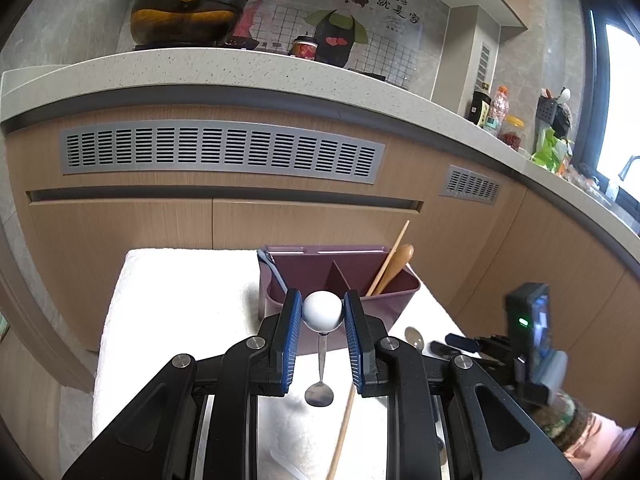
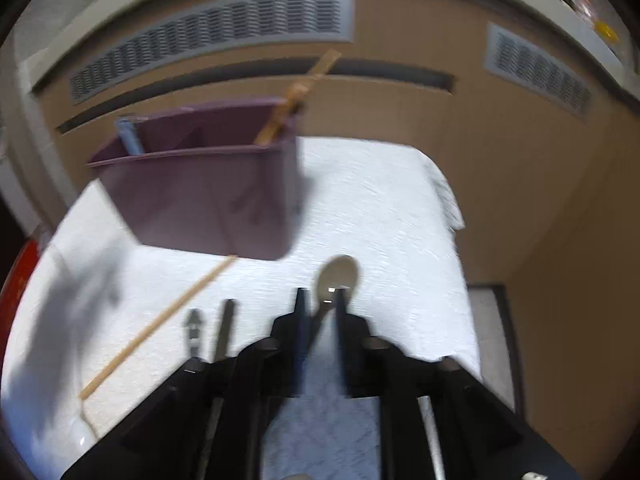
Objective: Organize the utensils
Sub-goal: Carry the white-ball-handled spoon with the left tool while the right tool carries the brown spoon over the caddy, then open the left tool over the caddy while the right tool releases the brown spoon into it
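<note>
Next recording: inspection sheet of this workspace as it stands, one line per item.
Surface: white textured cloth, partly shadowed.
Job's things: purple caddy holding a wooden spoon and a chopstick; metal spoon and loose chopstick on the cloth; ball-handled utensil, metal end hanging down.
Clutter: dark utensils on the cloth, blurred.
Grippers: left gripper grips the white ball; right gripper closing around the metal spoon's handle, blurred.
Cables: nothing seen.
Surroundings: cabinets with vents; pot on the counter.
</note>
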`<move>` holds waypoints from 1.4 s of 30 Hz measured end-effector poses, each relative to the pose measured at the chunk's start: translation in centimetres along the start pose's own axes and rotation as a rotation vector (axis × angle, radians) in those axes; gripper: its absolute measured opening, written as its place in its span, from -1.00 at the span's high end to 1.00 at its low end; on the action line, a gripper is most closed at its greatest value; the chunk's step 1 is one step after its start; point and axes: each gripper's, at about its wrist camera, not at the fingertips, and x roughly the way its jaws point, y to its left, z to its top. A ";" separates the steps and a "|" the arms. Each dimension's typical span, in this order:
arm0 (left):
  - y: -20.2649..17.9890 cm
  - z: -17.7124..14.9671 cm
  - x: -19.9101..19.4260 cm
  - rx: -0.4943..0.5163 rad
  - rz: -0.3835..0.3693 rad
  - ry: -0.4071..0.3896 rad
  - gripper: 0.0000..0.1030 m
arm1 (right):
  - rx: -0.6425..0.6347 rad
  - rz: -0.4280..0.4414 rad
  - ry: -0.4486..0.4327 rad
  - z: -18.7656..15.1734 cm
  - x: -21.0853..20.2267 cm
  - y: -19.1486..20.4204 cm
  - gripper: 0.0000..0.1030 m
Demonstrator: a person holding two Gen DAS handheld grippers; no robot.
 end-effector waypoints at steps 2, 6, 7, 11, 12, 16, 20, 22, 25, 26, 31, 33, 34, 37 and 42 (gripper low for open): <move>-0.1 0.0 0.0 0.002 -0.003 -0.002 0.56 | 0.069 0.008 0.040 0.3 1.8 -0.9 0.26; 0.1 -0.1 -0.1 -0.002 -0.006 0.000 0.56 | 0.122 -0.002 0.103 1.2 5.2 -1.2 0.27; 0.1 -0.2 -0.1 -0.005 -0.007 0.001 0.56 | 0.116 -0.013 0.121 1.4 5.9 -0.9 0.27; 0.4 -0.7 0.0 -0.012 -0.008 0.008 0.56 | 0.062 -0.050 0.122 1.6 6.2 0.5 0.44; 0.4 -0.8 0.0 -0.015 -0.007 0.010 0.56 | 0.047 -0.046 0.093 1.5 5.4 0.6 0.44; 0.7 -1.2 0.3 -0.038 -0.006 0.026 0.56 | -0.002 -0.005 -0.069 0.5 0.2 0.7 0.44; 0.6 -1.2 0.2 -0.054 0.000 0.027 0.56 | -0.026 0.018 -0.215 -0.5 -5.7 0.8 0.44; 0.3 -0.9 -0.1 -0.057 0.000 0.016 0.56 | -0.038 0.030 -0.282 -0.3 -8.0 0.9 0.44; -0.7 0.6 -1.0 -0.030 0.001 -0.024 0.56 | -0.049 0.066 -0.395 0.8 -11.9 1.4 0.44; -1.1 1.5 -1.4 -0.017 0.003 -0.046 0.56 | -0.052 0.074 -0.428 1.7 -12.7 1.7 0.44; -2.9 7.0 -3.1 0.066 0.018 -0.173 0.56 | -0.101 0.089 -0.622 7.4 -18.1 2.7 0.44; -3.6 9.3 -3.4 0.103 0.032 -0.228 0.56 | -0.111 0.095 -0.682 9.9 -19.6 2.9 0.43; -3.6 9.9 -3.4 0.112 0.030 -0.241 0.56 | -0.121 0.105 -0.698 11.1 -19.8 3.0 0.43; -3.6 11.5 -2.2 0.132 0.037 -0.262 0.56 | -0.123 0.116 -0.710 13.8 -19.3 3.1 0.43; -2.3 11.7 1.4 0.117 0.038 -0.221 0.56 | -0.128 0.086 -0.653 15.4 -15.4 4.0 0.43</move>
